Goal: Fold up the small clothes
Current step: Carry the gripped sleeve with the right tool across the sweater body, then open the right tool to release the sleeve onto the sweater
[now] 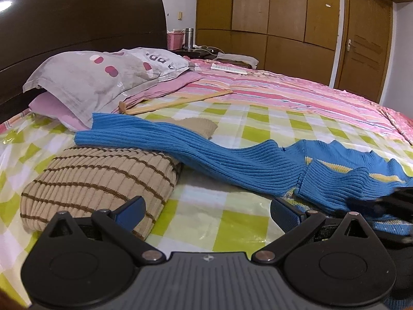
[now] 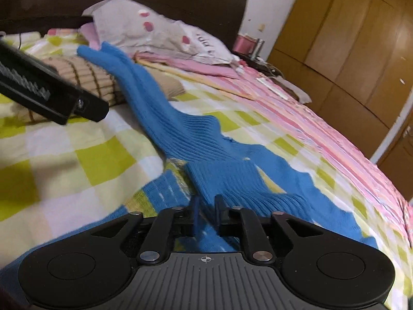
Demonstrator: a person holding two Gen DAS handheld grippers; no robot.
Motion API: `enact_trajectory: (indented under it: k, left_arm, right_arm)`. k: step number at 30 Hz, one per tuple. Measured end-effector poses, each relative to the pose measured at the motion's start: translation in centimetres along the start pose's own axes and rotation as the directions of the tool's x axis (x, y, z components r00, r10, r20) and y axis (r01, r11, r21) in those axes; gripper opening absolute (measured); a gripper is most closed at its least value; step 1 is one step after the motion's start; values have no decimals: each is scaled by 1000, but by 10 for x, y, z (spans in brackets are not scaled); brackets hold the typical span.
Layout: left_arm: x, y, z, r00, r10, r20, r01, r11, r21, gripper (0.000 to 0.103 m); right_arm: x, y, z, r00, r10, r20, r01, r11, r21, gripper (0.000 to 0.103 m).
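ribbed blue sweater [image 1: 232, 160] lies stretched, one sleeve flung out.

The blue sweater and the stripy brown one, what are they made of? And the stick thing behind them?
The blue sweater looks like soft knitted yarn: ribbed ridges run along it. The tan striped sweater is ribbed knit too, matte. The hanger looks like pale smooth wood, though I can't be sure.
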State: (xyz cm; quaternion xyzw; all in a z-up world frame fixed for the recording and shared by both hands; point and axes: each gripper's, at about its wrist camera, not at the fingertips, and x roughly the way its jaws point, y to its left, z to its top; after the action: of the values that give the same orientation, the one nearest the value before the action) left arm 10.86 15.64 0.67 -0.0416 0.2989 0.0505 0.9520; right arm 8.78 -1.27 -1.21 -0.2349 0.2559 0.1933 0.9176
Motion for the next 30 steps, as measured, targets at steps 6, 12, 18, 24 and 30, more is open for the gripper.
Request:
enact_trajectory:
  k: [6,12,18,24,30]
  left_arm:
    - [4,-11,3,1000,-4,13,4,1000,3,103]
    - [19,-57,21,997,-56,54,53,997,47,103]
    - [57,-127,32,996,-27,89,8,978,207,103]
    - [78,-128,4,995,76,-70,-54,960,274,97]
    - [51,-93,3,994,103,-33,-95,976,196,96]
  right_arm:
    - [-31,-65,-27,989,-141,-44,147,964,223,15]
    - [-14,-159,-68,911,-315,-266,403,813,421,15]
    - [-5,-192,-89,874,-361,-325,475,774,418,15]
    - [6,-204,-88,849,-395,-350,513,776,368,19]
    - [-23,-189,-81,861,-406,-308,502,777,381,20]
